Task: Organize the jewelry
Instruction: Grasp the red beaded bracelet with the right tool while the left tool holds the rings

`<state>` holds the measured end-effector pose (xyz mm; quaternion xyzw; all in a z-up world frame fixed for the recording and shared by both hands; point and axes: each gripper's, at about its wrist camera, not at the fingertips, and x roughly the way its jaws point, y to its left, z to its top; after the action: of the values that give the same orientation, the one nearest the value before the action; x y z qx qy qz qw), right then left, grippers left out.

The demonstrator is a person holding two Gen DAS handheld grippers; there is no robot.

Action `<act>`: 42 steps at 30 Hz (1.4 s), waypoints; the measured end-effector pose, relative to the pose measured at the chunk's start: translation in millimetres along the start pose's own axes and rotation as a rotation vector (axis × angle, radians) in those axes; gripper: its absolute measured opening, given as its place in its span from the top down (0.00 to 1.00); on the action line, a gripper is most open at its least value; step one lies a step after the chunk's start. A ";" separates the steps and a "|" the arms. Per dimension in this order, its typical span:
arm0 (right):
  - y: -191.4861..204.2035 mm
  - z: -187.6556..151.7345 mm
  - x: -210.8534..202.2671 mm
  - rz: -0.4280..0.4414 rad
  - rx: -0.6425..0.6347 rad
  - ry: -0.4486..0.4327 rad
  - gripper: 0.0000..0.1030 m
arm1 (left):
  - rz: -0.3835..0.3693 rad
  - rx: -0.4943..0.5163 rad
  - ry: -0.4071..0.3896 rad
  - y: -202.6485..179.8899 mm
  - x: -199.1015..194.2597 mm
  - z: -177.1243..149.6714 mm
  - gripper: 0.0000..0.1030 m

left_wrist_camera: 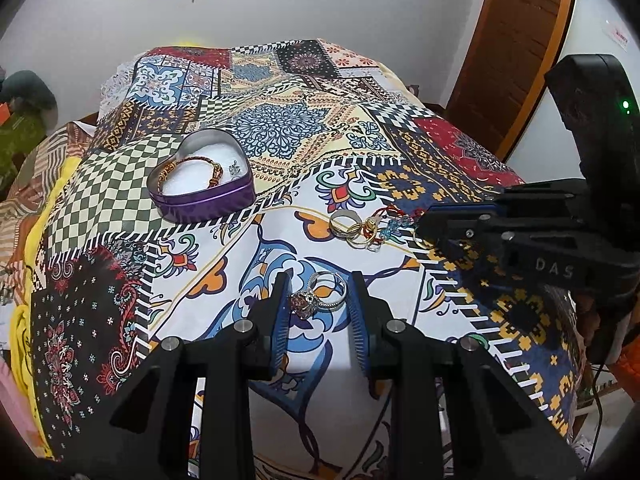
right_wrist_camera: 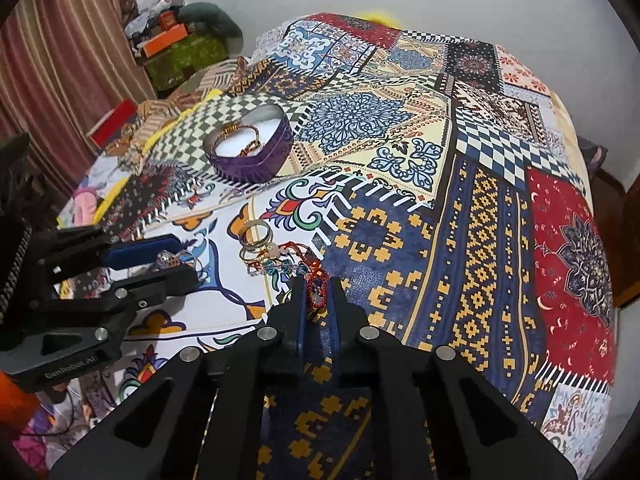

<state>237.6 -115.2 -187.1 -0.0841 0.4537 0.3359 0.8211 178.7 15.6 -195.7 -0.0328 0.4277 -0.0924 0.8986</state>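
Observation:
A purple heart-shaped tin (left_wrist_camera: 202, 196) stands open on the patterned bedspread with a gold and red bracelet (left_wrist_camera: 188, 172) and a small silver piece inside; it also shows in the right wrist view (right_wrist_camera: 250, 148). My left gripper (left_wrist_camera: 320, 300) is open, its jaws on either side of a pair of silver rings with a stone (left_wrist_camera: 320, 294) lying on the cloth. A pile of gold rings, bangles and beaded cords (left_wrist_camera: 366, 230) lies further right. My right gripper (right_wrist_camera: 316, 294) is nearly shut around a red beaded cord (right_wrist_camera: 316, 280) at the pile's edge (right_wrist_camera: 264, 248).
The patterned bedspread (left_wrist_camera: 280, 128) covers the whole bed. Clutter, boxes and a striped curtain (right_wrist_camera: 60, 60) lie beyond the left bed edge. A wooden door (left_wrist_camera: 516, 48) is at the back right.

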 end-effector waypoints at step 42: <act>6.3 23.2 -5.0 -0.006 -0.029 -0.021 0.94 | 0.036 -0.042 -0.056 12.6 -27.4 0.8 0.73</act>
<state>247.7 -102.5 -168.7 -0.0936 0.4398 0.3410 0.8255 164.1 33.2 -176.0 -0.0464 0.4047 -0.0662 0.9109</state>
